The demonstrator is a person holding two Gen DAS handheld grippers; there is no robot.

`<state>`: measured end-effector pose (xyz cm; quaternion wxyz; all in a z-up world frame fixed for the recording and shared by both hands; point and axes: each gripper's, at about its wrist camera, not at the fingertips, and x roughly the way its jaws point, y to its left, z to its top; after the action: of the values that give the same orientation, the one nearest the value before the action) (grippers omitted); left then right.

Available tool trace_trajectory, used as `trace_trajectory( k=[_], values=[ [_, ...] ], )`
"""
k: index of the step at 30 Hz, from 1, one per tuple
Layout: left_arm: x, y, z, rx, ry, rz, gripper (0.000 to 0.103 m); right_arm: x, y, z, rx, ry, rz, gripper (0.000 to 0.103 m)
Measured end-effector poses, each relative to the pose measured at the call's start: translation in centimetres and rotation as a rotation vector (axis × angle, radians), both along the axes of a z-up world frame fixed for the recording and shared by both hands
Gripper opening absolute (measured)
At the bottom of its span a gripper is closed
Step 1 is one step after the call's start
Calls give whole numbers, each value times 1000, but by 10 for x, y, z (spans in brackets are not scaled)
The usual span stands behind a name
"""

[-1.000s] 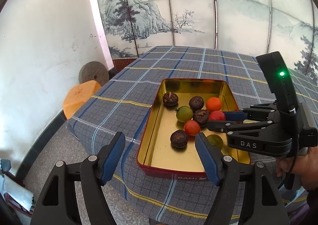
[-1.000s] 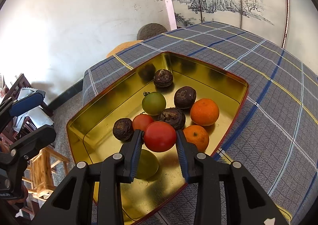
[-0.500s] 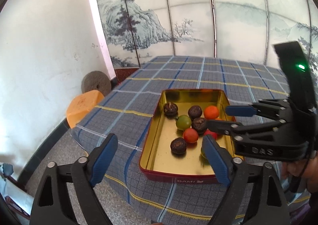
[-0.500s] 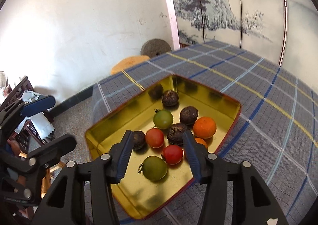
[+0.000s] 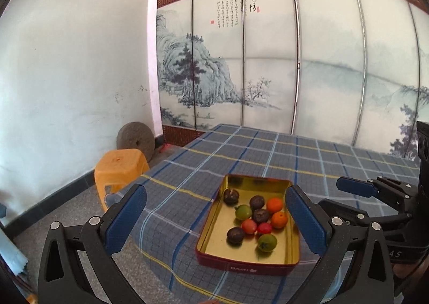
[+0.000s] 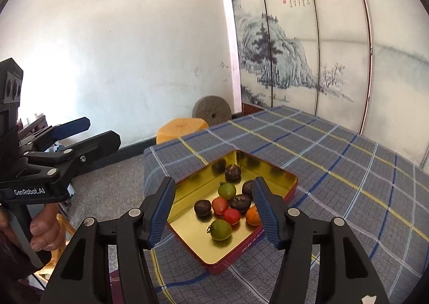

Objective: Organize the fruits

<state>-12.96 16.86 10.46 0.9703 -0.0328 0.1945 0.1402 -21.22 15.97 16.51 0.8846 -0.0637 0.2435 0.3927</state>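
You have just let go of the red tomato (image 6: 232, 216): a second ago your right gripper (image 6: 213, 210) pinched it, and now it lies in the gold tin (image 5: 211, 226) among the other fruit, beside the second red one (image 6: 219, 205) and the near green tomato (image 6: 220, 229). Both your grippers have pulled up and back from the tin, so the whole tray shows where before it filled the view. The right gripper's jaws are opening, with nothing between them. Your left gripper (image 5: 214, 219) is also opening, its fingers spread wide and empty.

All the fruit you can see sits inside the tin on the checked tablecloth (image 5: 187, 169): two oranges (image 5: 274, 204), dark wrinkled fruits (image 5: 235, 235) and the tomatoes. None lies loose on the cloth, so the sorting looks finished or nearly so.

Readable writing: "GenRobot.AI" on the left gripper's body (image 6: 29, 191), "DAMI" on the tin's red front wall (image 5: 237, 268), and brush calligraphy on the folding screen (image 5: 268, 62), too small to read.
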Motion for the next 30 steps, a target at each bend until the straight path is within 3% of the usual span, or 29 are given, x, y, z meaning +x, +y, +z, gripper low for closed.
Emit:
trace_trajectory(
  k=[6, 14, 30],
  values=[
    [-16, -8, 16, -11, -50, -16, 103, -29, -12, 21, 22, -105, -29, 71],
    [-33, -27, 32, 30, -93, -23, 103, -58, -33, 45, 98, -227, -111, 99],
    [-46, -45, 44, 57, -131, -44, 103, -74, -54, 53, 120, -262, -154, 103]
  ],
)
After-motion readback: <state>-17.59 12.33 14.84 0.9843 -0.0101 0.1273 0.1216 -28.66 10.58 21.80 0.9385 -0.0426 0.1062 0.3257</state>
